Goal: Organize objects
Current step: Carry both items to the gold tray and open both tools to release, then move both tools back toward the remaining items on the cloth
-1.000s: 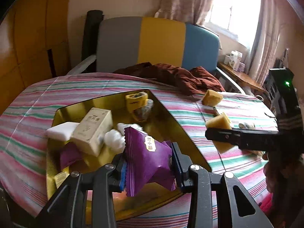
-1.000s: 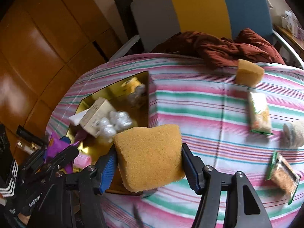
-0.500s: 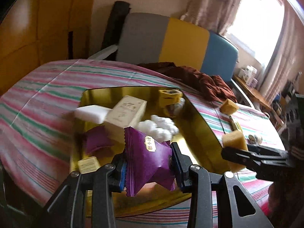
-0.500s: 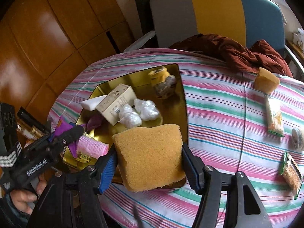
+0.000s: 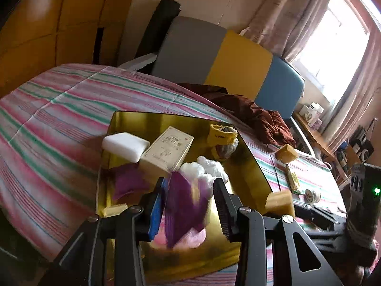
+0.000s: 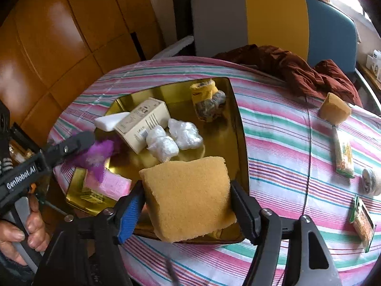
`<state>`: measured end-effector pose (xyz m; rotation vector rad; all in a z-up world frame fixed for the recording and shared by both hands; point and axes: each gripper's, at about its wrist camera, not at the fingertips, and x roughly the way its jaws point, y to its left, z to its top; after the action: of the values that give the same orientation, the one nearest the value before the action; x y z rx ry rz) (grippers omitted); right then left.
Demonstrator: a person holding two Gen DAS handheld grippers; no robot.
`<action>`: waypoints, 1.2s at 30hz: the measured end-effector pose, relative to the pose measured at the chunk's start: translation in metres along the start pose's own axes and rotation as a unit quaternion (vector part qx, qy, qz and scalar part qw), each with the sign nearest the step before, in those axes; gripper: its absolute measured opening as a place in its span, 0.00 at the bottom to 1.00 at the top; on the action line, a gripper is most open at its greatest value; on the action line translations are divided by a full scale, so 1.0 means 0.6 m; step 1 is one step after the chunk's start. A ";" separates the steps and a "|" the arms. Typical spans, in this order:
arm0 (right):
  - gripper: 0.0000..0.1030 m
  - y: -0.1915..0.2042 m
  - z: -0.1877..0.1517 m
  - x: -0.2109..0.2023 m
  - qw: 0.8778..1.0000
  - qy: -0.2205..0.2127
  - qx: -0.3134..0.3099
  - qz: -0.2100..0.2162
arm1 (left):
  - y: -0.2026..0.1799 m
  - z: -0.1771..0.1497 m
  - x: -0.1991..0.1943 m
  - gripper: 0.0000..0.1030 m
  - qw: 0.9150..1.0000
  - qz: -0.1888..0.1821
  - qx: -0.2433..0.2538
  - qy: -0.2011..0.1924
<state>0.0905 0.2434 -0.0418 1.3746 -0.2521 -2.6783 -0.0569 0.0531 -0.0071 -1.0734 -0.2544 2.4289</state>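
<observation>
Gripping a yellow sponge (image 6: 188, 195) by its two sides, the right claw (image 6: 188, 205) hangs over the near edge of the gold tray (image 6: 240, 143). The left claw (image 5: 190, 209) stands with its jaws spread; a purple packet (image 5: 183, 209) sits blurred between them, and whether either pad touches it cannot be told. From the right wrist view that packet (image 6: 97, 155) shows at the tip of the left claw (image 6: 78, 140), above a pink packet (image 6: 107, 184) lying in the tray's near left corner.

Farther into the tray rest a cream box (image 6: 142, 124), a white bar (image 6: 110, 121) just beside it, two clear-wrapped white bundles (image 6: 173, 138) touching each other, and a yellow-banded roll (image 6: 207, 100) near the far rim. A second purple packet (image 5: 128, 181) lies flat on the tray's left side.

Out on the striped surface (image 6: 285, 147), well apart from the tray, are another sponge (image 6: 334, 109), a long snack bar (image 6: 344, 155), a small white roll (image 6: 371, 182) and a green-edged snack pack (image 6: 362, 221). A dark red cloth (image 6: 297, 71) is heaped at the far edge, before a grey, yellow and blue chair (image 6: 273, 21).
</observation>
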 end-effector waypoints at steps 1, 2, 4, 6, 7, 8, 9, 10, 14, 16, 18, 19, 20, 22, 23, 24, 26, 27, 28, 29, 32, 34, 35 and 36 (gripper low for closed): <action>0.73 0.001 -0.002 0.003 1.000 0.003 -0.001 -0.002 | -0.004 0.002 0.005 0.42 1.000 -0.003 0.001 0.000; 0.74 0.001 -0.004 0.005 1.000 0.005 -0.002 -0.003 | -0.008 0.003 0.010 0.47 1.000 -0.004 0.005 -0.001; 0.75 0.002 -0.007 0.007 1.000 0.008 -0.003 -0.002 | -0.008 0.003 0.018 0.57 1.000 0.005 0.003 0.001; 0.76 0.004 -0.010 0.010 1.000 0.010 -0.006 0.000 | -0.005 -0.002 0.020 0.57 1.000 0.004 0.000 0.005; 0.77 0.007 -0.011 0.011 1.000 0.012 -0.011 0.001 | -0.003 -0.005 0.020 0.57 1.000 0.009 0.001 0.007; 0.78 0.010 -0.012 0.011 1.000 0.011 -0.015 0.000 | 0.000 -0.009 0.020 0.57 1.000 0.015 0.002 0.009; 0.79 0.012 -0.012 0.011 1.000 0.008 -0.015 0.000 | 0.003 -0.011 0.020 0.57 1.000 0.019 0.001 0.011; 0.81 0.012 -0.011 0.012 1.000 0.008 -0.013 0.001 | 0.007 -0.014 0.019 0.57 1.000 0.021 0.000 0.012; 0.81 0.004 -0.009 0.011 1.000 0.002 0.002 -0.008 | 0.014 -0.022 0.010 0.58 0.999 0.037 0.005 0.008; 0.81 0.001 -0.010 0.009 1.000 0.002 0.004 -0.005 | 0.015 -0.025 0.003 0.61 0.999 0.041 0.008 0.003; 0.81 0.002 -0.012 0.009 1.000 0.003 0.003 -0.006 | 0.014 -0.027 -0.002 0.63 0.999 0.046 0.012 -0.002; 0.81 0.003 -0.013 0.008 1.000 0.003 0.003 -0.006 | 0.011 -0.029 -0.005 0.63 0.999 0.049 0.017 -0.005; 0.81 0.004 -0.015 0.007 1.000 0.002 0.003 -0.007 | 0.010 -0.029 -0.007 0.63 0.998 0.052 0.021 -0.008; 0.81 0.006 -0.016 0.005 1.000 0.000 0.002 -0.008 | 0.005 -0.029 -0.012 0.66 0.998 0.060 0.030 -0.014; 0.81 0.008 -0.016 0.003 1.000 -0.002 0.000 -0.009 | 0.003 -0.028 -0.015 0.67 0.997 0.063 0.033 -0.016; 0.81 0.010 -0.017 0.001 1.000 -0.005 -0.001 -0.012 | 0.001 -0.028 -0.017 0.69 0.997 0.064 0.035 -0.019; 0.81 0.014 -0.018 -0.002 1.000 -0.010 -0.006 -0.018 | -0.002 -0.028 -0.022 0.69 0.997 0.068 0.040 -0.024; 0.81 0.017 -0.018 -0.004 1.000 -0.011 -0.009 -0.020 | -0.003 -0.028 -0.024 0.69 0.996 0.070 0.042 -0.025; 0.81 0.019 -0.018 -0.005 1.000 -0.012 -0.011 -0.022 | -0.005 -0.029 -0.025 0.69 0.996 0.073 0.044 -0.026; 0.81 0.020 -0.019 -0.005 1.000 -0.013 -0.013 -0.024 | -0.005 -0.030 -0.026 0.70 0.996 0.074 0.045 -0.026; 0.81 0.027 -0.020 -0.007 0.999 -0.016 -0.019 -0.030 | -0.008 -0.033 -0.028 0.70 0.995 0.082 0.051 -0.027; 0.81 0.032 -0.021 -0.009 0.999 -0.018 -0.024 -0.034 | -0.011 -0.037 -0.030 0.70 0.994 0.090 0.060 -0.031; 0.81 0.034 -0.021 -0.010 0.999 -0.020 -0.026 -0.036 | -0.013 -0.038 -0.031 0.70 0.993 0.093 0.064 -0.032; 0.81 0.036 -0.021 -0.011 0.999 -0.021 -0.029 -0.036 | -0.015 -0.040 -0.032 0.70 0.992 0.096 0.068 -0.033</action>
<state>0.1053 0.2224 -0.0391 1.3368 -0.1309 -2.7531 -0.0252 0.0510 -0.0076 -0.9978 -0.0053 2.6131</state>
